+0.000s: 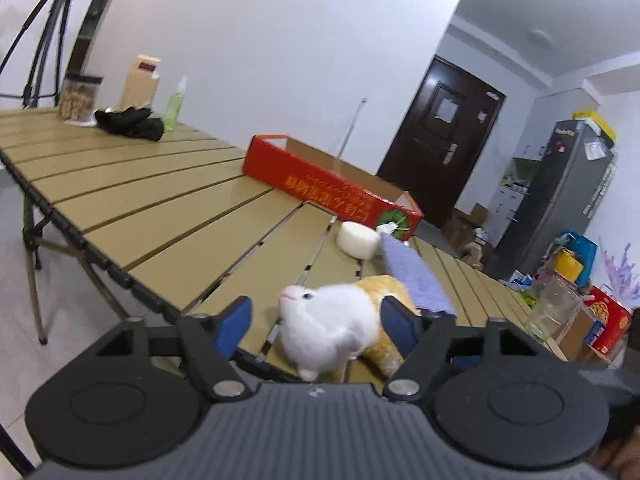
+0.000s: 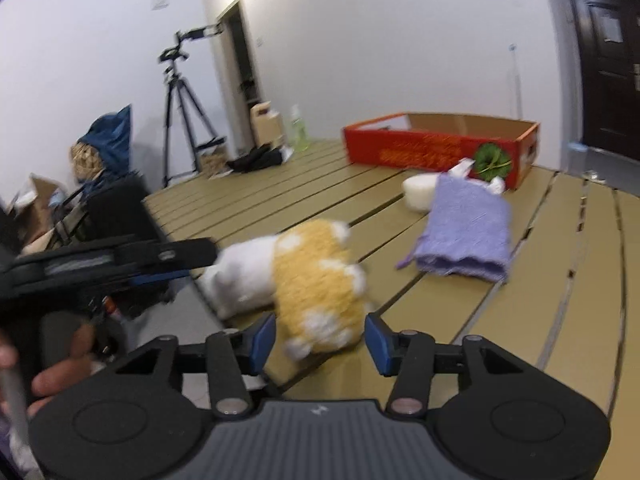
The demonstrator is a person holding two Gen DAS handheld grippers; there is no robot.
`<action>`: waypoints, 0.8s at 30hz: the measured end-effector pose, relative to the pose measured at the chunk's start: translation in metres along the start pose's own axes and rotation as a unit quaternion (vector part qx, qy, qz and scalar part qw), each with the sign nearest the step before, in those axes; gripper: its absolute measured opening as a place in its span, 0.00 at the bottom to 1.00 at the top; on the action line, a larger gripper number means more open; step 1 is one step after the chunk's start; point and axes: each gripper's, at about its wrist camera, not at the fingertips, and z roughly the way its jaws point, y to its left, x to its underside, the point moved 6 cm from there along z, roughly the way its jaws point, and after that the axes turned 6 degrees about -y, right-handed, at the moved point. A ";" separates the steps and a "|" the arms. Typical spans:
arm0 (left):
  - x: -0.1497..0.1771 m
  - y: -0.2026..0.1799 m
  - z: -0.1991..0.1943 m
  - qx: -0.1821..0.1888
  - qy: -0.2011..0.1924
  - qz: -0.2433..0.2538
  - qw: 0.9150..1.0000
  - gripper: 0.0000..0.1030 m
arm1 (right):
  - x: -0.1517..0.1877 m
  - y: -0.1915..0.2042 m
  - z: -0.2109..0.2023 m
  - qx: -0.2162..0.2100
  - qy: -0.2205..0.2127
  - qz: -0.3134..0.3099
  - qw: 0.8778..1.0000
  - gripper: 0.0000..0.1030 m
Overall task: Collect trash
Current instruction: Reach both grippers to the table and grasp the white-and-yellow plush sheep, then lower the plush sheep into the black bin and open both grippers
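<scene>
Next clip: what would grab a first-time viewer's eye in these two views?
The white-and-orange plush toy lies at the near edge of the slatted table, framed between the open left tongs and, from the other side, the open right tongs. Behind it lies a purple cloth, then a white roll and a long red cardboard box.

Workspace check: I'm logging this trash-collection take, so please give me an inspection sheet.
Surface: tan slatted folding table.
Job's things: open red cardboard box; white-and-yellow plush toy lying on its side near the table edge; folded purple cloth; white round block touching the cloth.
Clutter: black fabric bundle, green spray bottle, tan carton at the far end.
Grippers: left claw open around the toy; right claw open at the toy.
Cables: nothing seen.
Surroundings: black tripod, dark door, grey fridge.
</scene>
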 end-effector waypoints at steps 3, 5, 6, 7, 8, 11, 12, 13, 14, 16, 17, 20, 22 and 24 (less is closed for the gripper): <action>0.005 -0.001 0.011 0.004 0.017 -0.002 1.000 0.75 | -0.008 -0.005 0.011 0.009 -0.026 0.015 1.000 0.55; 0.011 0.001 0.021 0.009 0.034 -0.010 0.999 0.75 | -0.010 -0.001 0.019 0.007 -0.027 0.009 1.000 0.56; 0.013 0.003 0.024 0.010 0.037 -0.012 0.999 0.73 | -0.008 0.002 0.022 0.005 -0.022 0.004 1.000 0.55; 0.016 0.004 0.027 0.011 0.038 -0.011 0.999 0.65 | -0.006 0.003 0.027 0.006 -0.015 0.000 1.000 0.52; 0.017 0.005 0.030 0.015 0.042 -0.008 0.999 0.54 | -0.004 0.005 0.030 0.010 -0.011 -0.005 1.000 0.48; 0.020 0.008 0.031 0.033 0.045 -0.012 0.998 0.47 | -0.002 0.007 0.029 0.014 -0.008 -0.011 1.000 0.46; 0.020 0.008 0.030 0.035 0.044 -0.009 0.998 0.47 | -0.003 0.007 0.029 0.013 -0.007 -0.009 1.000 0.45; 0.020 0.008 0.029 0.034 0.043 -0.005 0.998 0.46 | -0.002 0.007 0.027 0.012 -0.006 -0.006 1.000 0.44; 0.020 0.007 0.027 0.033 0.042 -0.002 0.999 0.46 | -0.003 0.008 0.026 0.009 -0.009 -0.004 1.000 0.43; 0.015 0.005 0.019 0.026 0.033 0.005 0.999 0.46 | -0.005 0.015 0.022 0.002 -0.019 -0.003 1.000 0.43; 0.011 0.004 0.011 0.021 0.024 0.012 0.999 0.46 | -0.007 0.021 0.019 -0.006 -0.027 -0.003 1.000 0.42; -0.002 0.013 -0.019 0.006 0.004 0.031 0.999 0.46 | -0.008 0.048 0.014 -0.032 -0.040 -0.007 0.999 0.42; -0.007 0.026 -0.040 -0.009 -0.003 0.032 0.999 0.46 | -0.004 0.070 0.013 -0.053 -0.036 -0.018 0.998 0.42; -0.005 0.042 -0.061 -0.030 -0.006 0.027 0.999 0.46 | 0.007 0.095 0.014 -0.077 -0.023 -0.033 0.996 0.42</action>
